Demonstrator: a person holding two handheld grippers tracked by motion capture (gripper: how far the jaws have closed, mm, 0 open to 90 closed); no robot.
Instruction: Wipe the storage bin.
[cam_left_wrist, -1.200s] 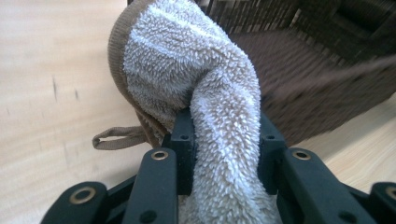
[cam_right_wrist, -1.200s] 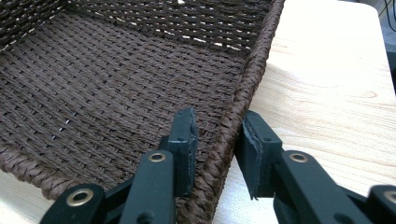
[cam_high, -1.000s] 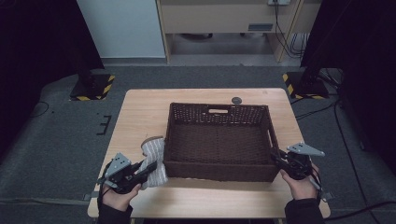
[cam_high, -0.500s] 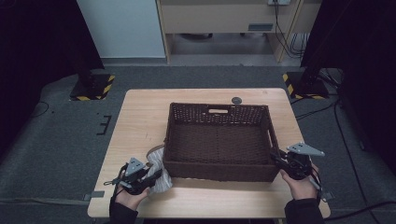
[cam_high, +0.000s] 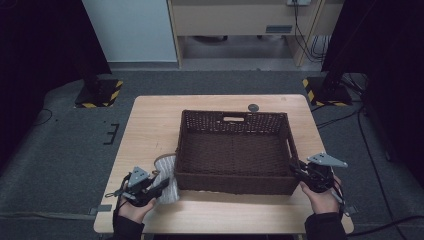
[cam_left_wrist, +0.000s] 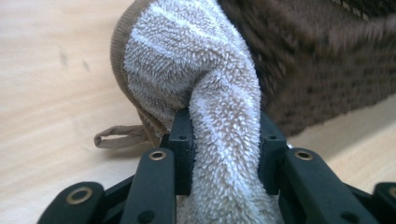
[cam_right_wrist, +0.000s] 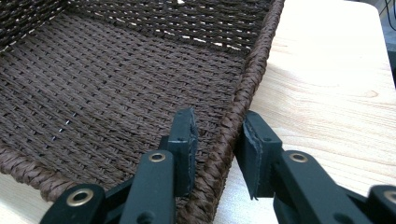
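Wood table (cam_high: 150, 125): towel (cam_left_wrist: 219, 116) pinched between left gripper (cam_left_wrist: 224, 154) fingers, beside basket (cam_high: 235, 150).

Each black tool, the left tool (cam_high: 161, 184) and the right tool (cam_high: 294, 169), carries 2 brass-riveted jaws, a grey 3-cornered plate and a thin cable, above dark sleeves.

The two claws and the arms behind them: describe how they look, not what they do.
Both the left claw and the right claw are black, each topped by a grey three-cornered plate. In the gripper views each has two flat black jaws on linked black bars with brass-coloured rivets and small screws. A thin dark cable trails from the right one. The person wears dark sleeves.
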